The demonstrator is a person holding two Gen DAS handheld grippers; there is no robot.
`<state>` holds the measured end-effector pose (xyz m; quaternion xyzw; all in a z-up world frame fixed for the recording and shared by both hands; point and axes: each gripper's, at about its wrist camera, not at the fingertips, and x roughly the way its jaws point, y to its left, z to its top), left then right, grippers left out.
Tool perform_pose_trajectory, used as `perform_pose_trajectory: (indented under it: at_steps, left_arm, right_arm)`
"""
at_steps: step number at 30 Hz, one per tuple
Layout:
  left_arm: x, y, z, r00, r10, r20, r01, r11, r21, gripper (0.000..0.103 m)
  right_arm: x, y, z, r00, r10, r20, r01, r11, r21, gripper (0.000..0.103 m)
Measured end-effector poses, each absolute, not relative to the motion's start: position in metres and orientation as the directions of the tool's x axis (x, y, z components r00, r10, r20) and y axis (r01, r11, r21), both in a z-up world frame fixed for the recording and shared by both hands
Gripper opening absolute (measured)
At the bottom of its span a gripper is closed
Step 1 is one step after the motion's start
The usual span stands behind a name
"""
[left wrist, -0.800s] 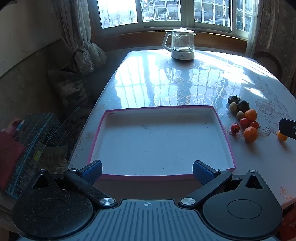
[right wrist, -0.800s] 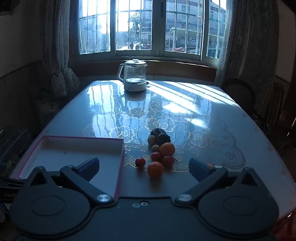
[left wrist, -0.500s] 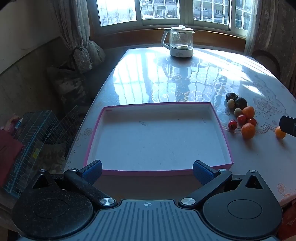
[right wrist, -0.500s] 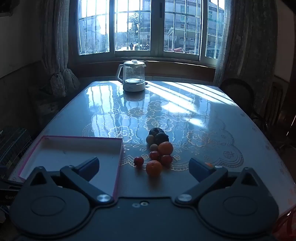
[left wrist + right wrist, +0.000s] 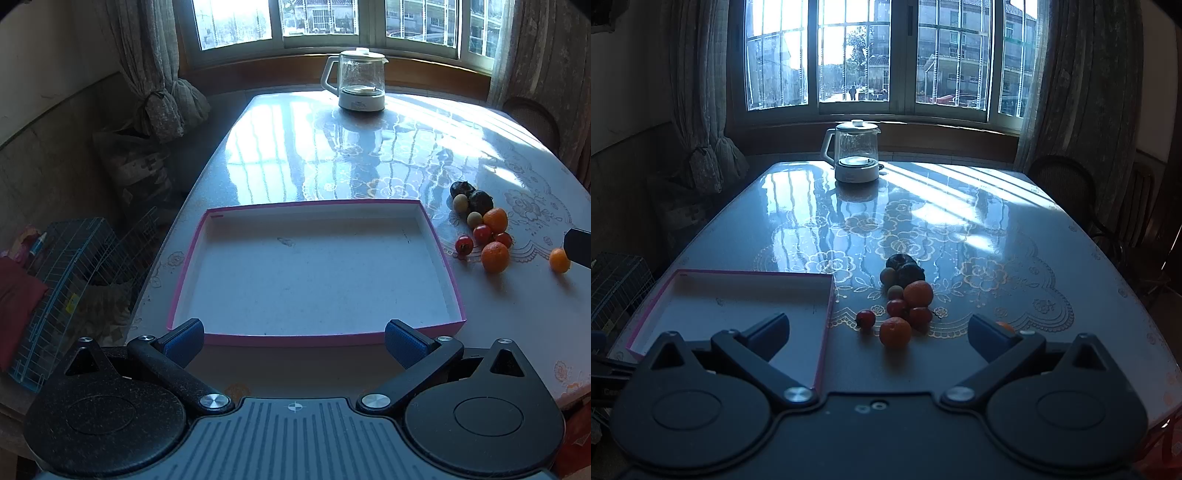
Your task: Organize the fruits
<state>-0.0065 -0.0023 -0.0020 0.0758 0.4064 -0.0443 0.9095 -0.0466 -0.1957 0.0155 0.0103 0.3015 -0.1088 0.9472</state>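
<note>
Pink-rimmed tray (image 5: 439,258) is sitting on the desk (image 5: 332,155) beside clustered fruits (image 5: 905,295); left gripper (image 5: 294,338) and right gripper (image 5: 879,332) are hovering, both gaping wide, holding nothing.

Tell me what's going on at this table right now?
A person holds a gripper in each hand over a table, about to sort fruit. The left gripper is open above the near edge of a pink-rimmed tray, which holds nothing yet. The right gripper is also open, aimed at a cluster of oranges, small red fruits and dark ones lying on the table right of the tray. Nothing is held. A glass kettle stands by the window.
</note>
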Motion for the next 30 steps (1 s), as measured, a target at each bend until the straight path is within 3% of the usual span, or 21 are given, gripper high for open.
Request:
perform_pose_trajectory:
  at_steps: [30]
  left_arm:
    - [-0.0060, -0.0003, -0.0017, 0.666, -0.019, -0.746, 0.138, 0.986, 0.098, 0.103]
  right_arm:
    - [-0.0472, -0.1938, 0.0178, 0.795, -0.199, -0.574, 0.207, 0.977, -0.052, 0.103]
